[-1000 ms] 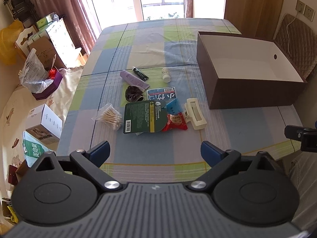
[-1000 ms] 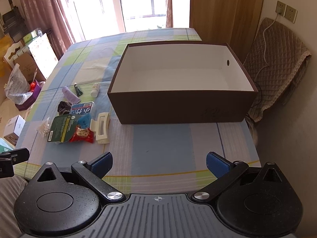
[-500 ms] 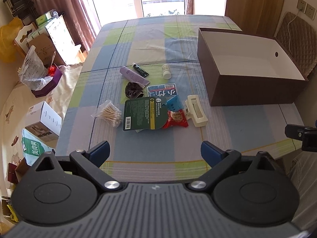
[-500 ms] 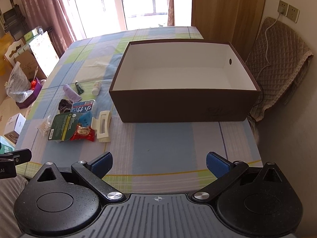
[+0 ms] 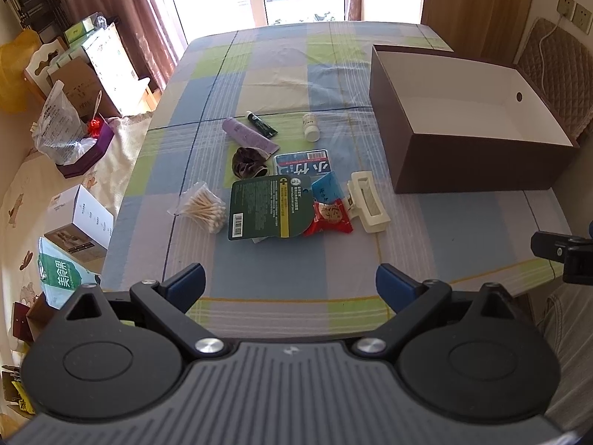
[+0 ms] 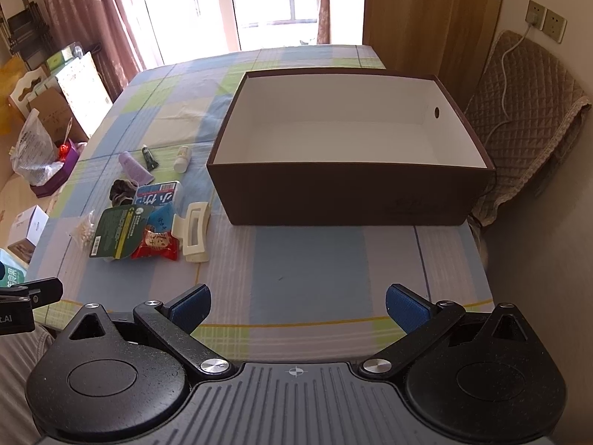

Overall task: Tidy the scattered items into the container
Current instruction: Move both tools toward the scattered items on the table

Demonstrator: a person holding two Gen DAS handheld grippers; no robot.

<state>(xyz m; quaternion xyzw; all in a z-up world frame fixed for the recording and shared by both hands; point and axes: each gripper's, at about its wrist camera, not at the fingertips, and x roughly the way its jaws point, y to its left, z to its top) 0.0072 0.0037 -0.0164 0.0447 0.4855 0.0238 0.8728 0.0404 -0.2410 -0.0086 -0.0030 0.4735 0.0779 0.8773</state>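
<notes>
Both the left gripper [image 5: 291,282] and right gripper [image 6: 298,302] have eased forward, jaws spread and empty (nothing gripped), clutter [image 5: 281,200] ahead, box [image 6: 348,193] still bare.

Checked table [image 5: 281,74] w/ brown box [image 5: 463,163], scattered items [image 5: 281,193].

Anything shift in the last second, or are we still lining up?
Only the viewpoints moved: both cameras drifted slightly, so the table sits a little lower in frame. Nothing was grasped or released. Left hand-held gripper and right hand-held gripper stay open; the scattered items and the brown box are unmoved.
</notes>
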